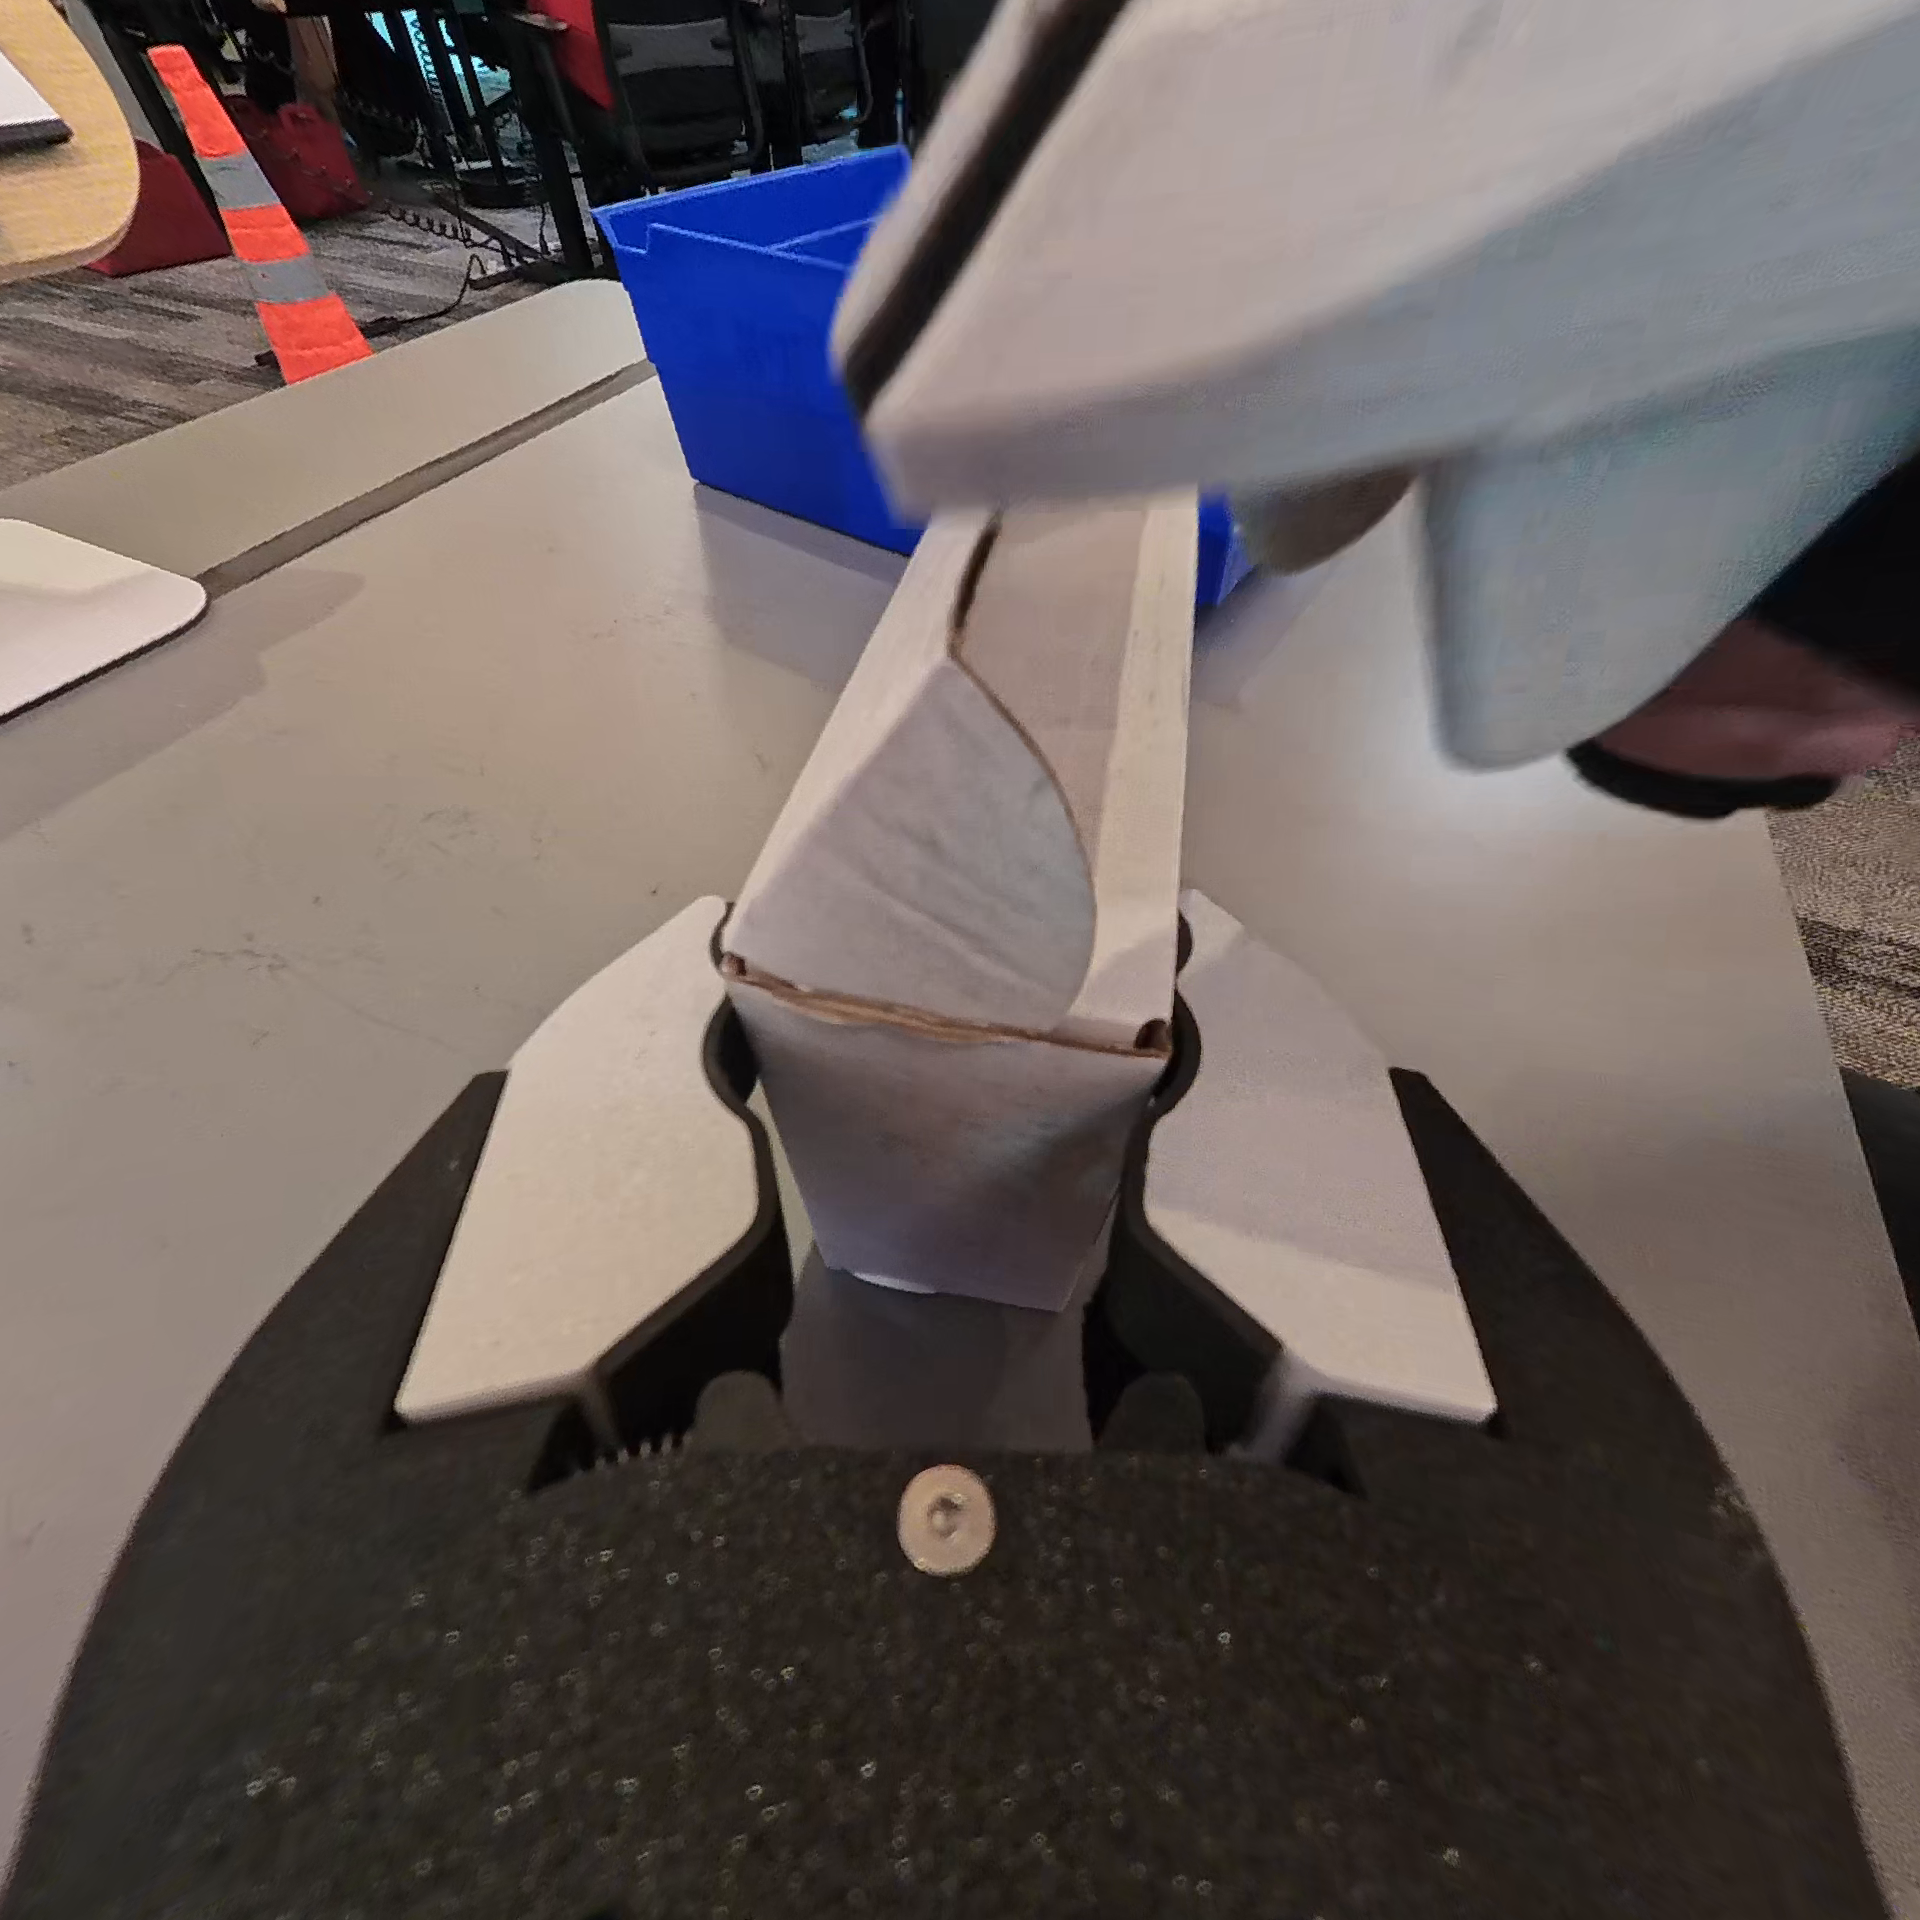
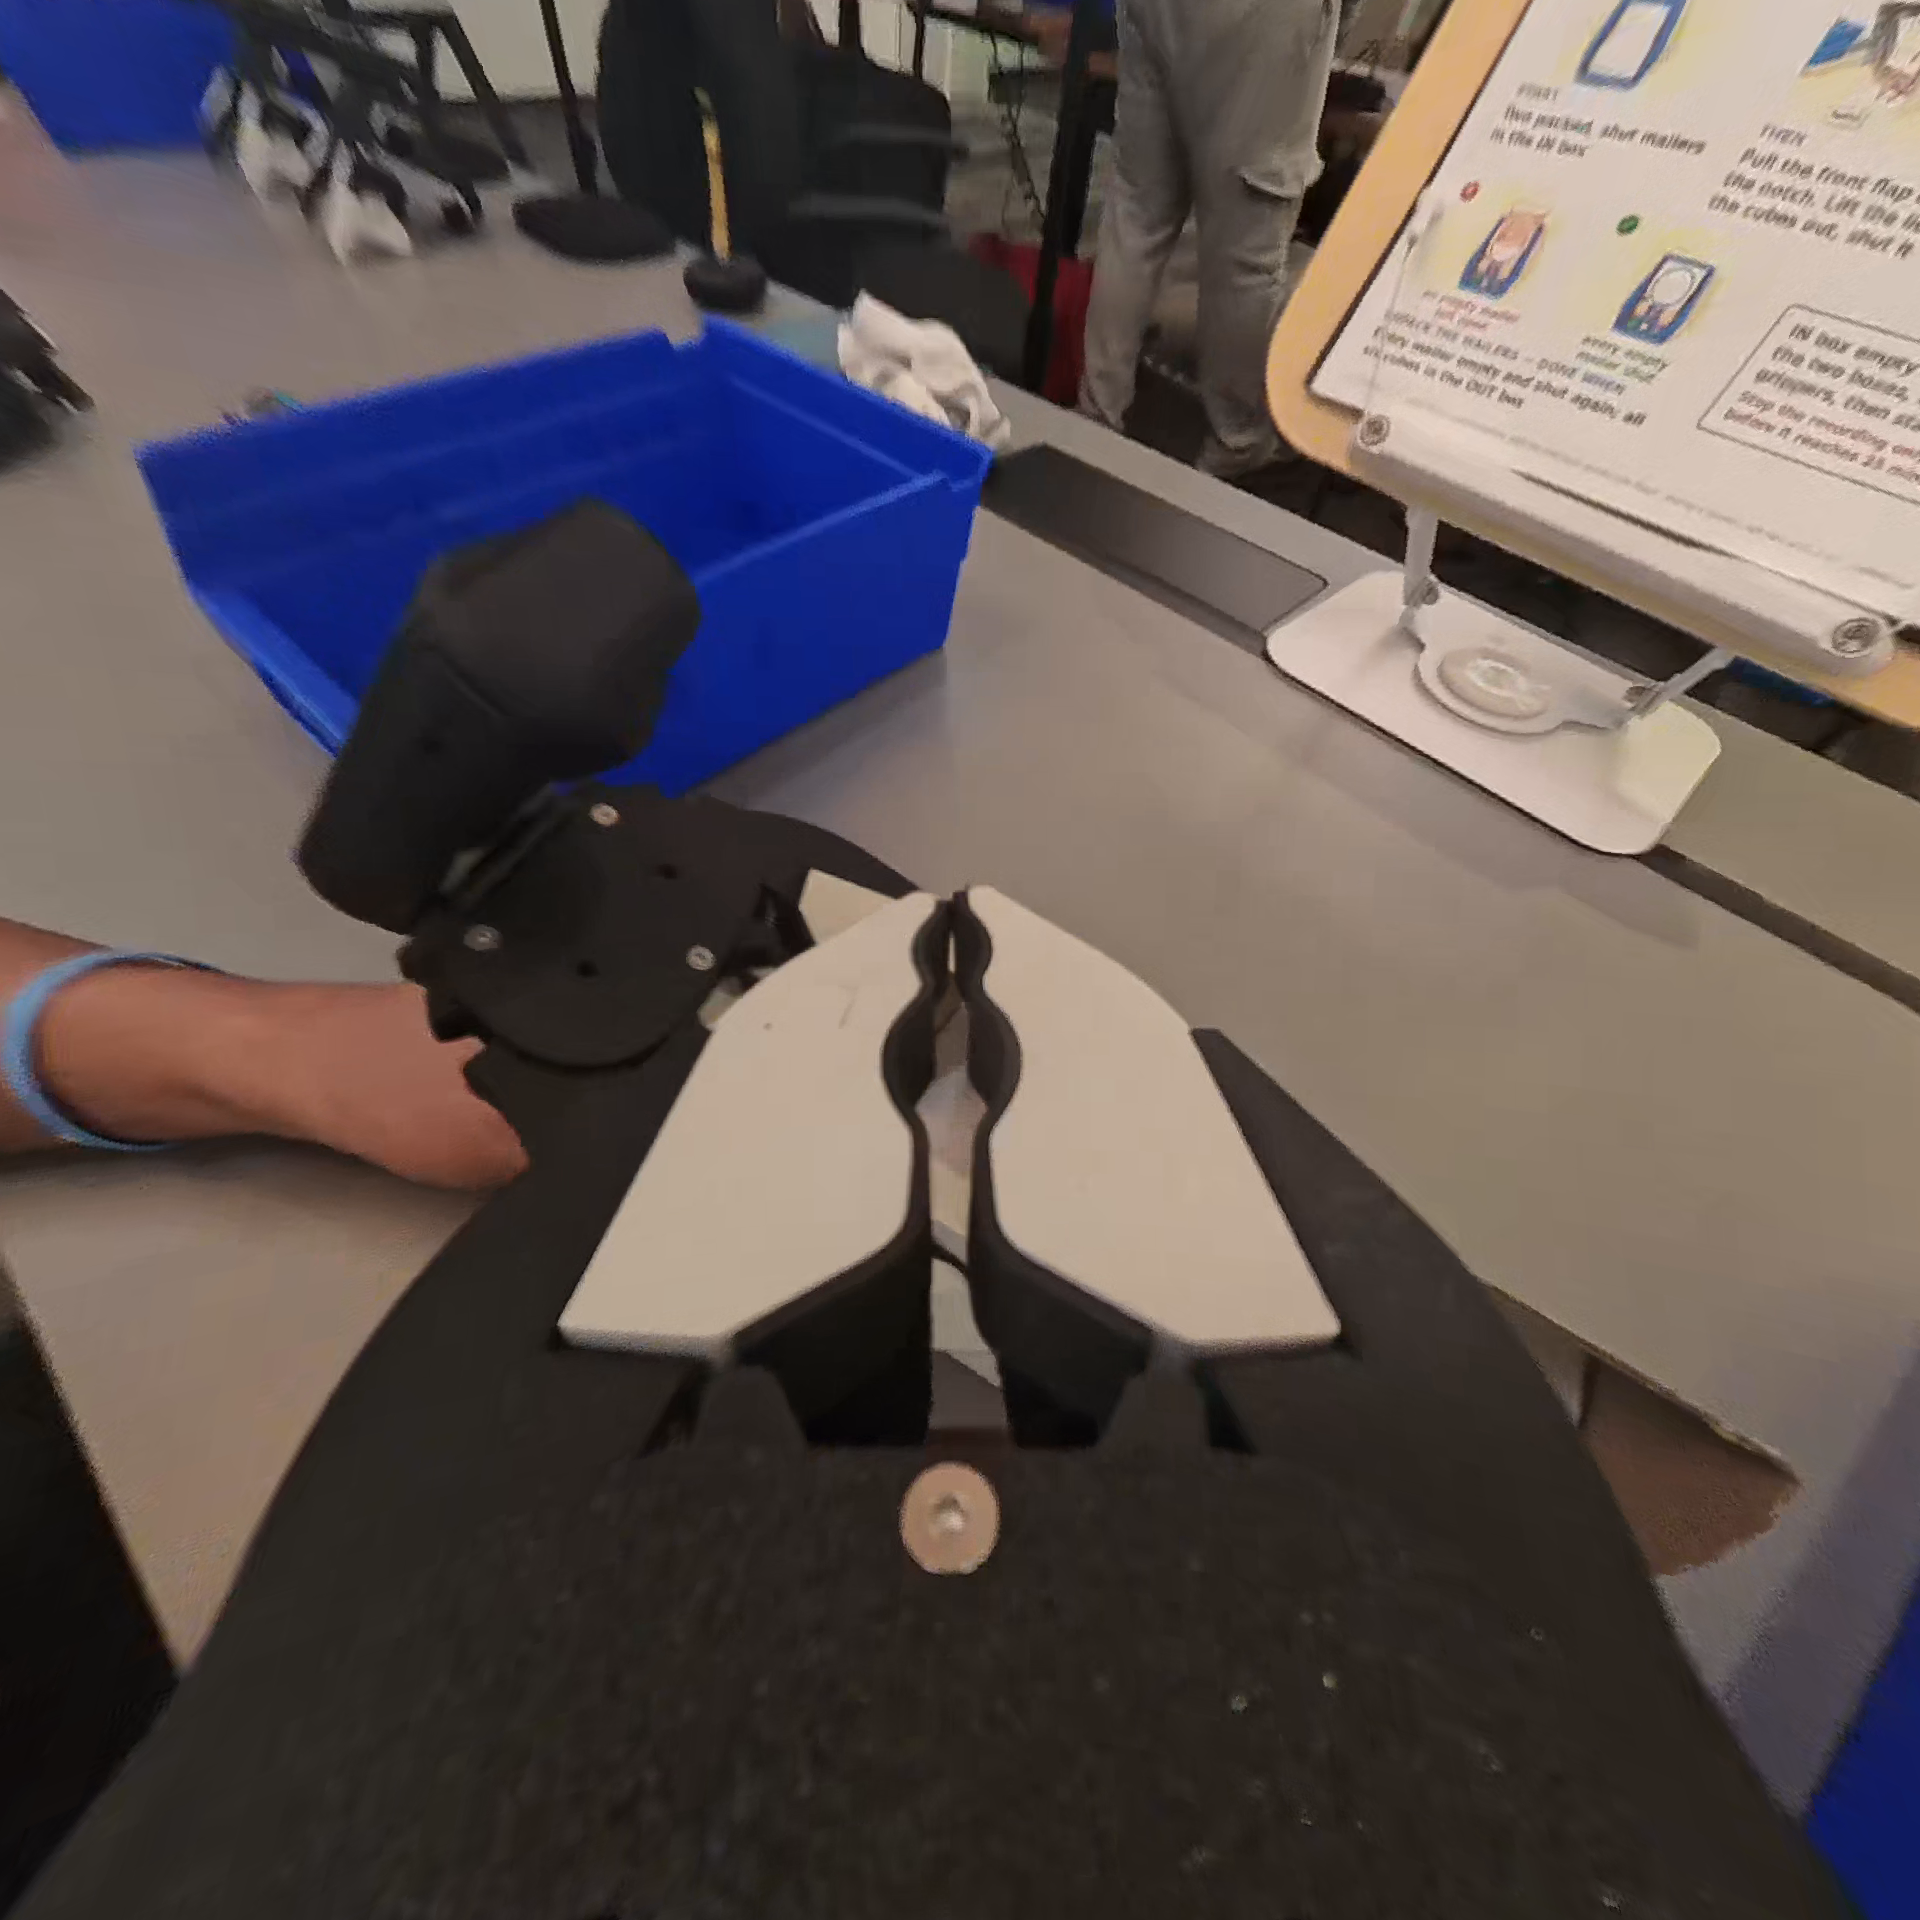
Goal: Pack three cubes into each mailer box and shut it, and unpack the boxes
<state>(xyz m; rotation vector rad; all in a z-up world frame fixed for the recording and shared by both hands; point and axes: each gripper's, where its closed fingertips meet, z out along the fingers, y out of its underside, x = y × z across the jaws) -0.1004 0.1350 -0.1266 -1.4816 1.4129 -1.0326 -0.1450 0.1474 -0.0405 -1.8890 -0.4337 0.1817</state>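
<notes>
left gripper (image 1: 951, 997) clamping the white mailer box (image 1: 966, 831) edge-on above the grey table (image 1: 416, 831), likely steadying it | right gripper (image 2: 958, 914) nearly closed; thin pale sliver between (box flap, probably) | blue bin (image 2: 810, 540) waiting behind

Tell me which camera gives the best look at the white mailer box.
The left wrist view: the mailer box fills the centre, clamped between the left gripper fingers, seams visible. The right wrist view shows only a white sliver between the right gripper fingers.
</notes>
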